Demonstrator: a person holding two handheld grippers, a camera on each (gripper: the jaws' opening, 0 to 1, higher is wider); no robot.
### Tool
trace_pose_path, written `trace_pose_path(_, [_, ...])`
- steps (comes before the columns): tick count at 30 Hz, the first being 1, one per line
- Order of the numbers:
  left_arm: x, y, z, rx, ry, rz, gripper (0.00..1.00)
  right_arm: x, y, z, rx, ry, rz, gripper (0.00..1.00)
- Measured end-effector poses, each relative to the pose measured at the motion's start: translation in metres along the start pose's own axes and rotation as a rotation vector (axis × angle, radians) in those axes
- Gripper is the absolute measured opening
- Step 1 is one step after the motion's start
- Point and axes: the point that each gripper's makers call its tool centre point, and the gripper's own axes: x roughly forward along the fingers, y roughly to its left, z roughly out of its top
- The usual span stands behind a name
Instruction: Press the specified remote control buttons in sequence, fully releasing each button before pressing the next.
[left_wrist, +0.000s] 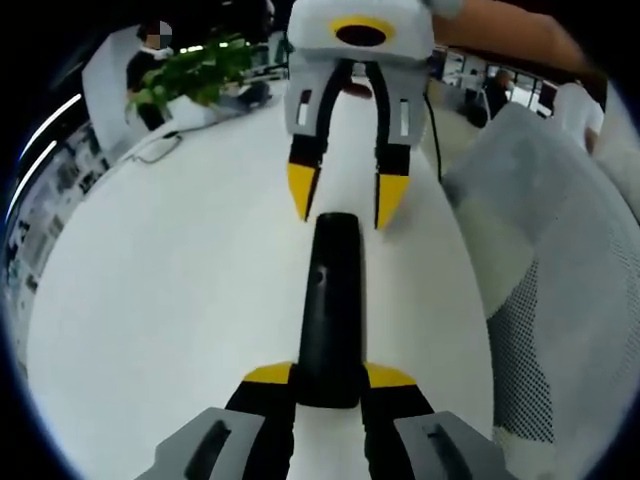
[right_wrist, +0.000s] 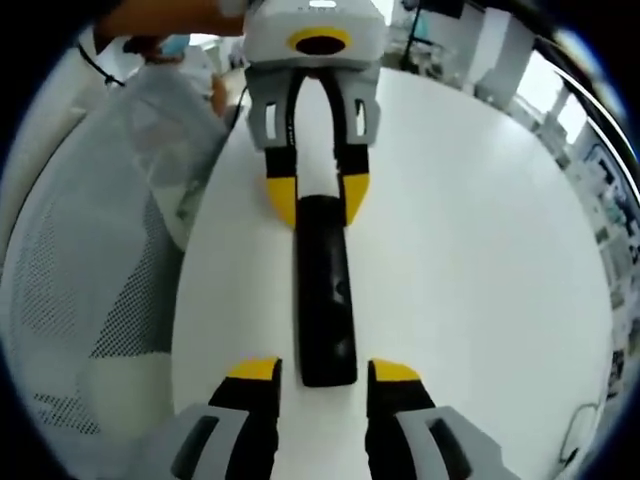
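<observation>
A white table (left_wrist: 180, 300) carries a black remote (left_wrist: 330, 305) lying flat at its middle, lengthwise along the top. At the far left corner in the left gripper view lies a thin cable (left_wrist: 160, 150).

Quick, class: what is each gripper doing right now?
Left gripper: shut on the black remote.
Right gripper: open, jaws either side of the remote's end, not touching.

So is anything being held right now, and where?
The left tongs clamp the black remote by one end; the right tongs stand open at the other.
</observation>
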Motion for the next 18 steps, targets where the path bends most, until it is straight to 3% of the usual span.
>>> trace_pose_path(4, [0.0, 0.0, 0.0, 0.003, 0.001, 0.001, 0.24, -0.01, -0.002, 0.002, -0.023, 0.015, 0.0, 0.2])
trace_pose_path(8, [0.0, 0.0, 0.001, 0.005, 0.002, 0.0, 0.24, -0.016, -0.001, 0.004, -0.045, 0.033, 0.017, 0.06])
trace_pose_path(18, [0.0, 0.001, 0.001, 0.006, 0.0, 0.003, 0.24, -0.02, 0.0, -0.001, -0.091, 0.107, 0.031, 0.0])
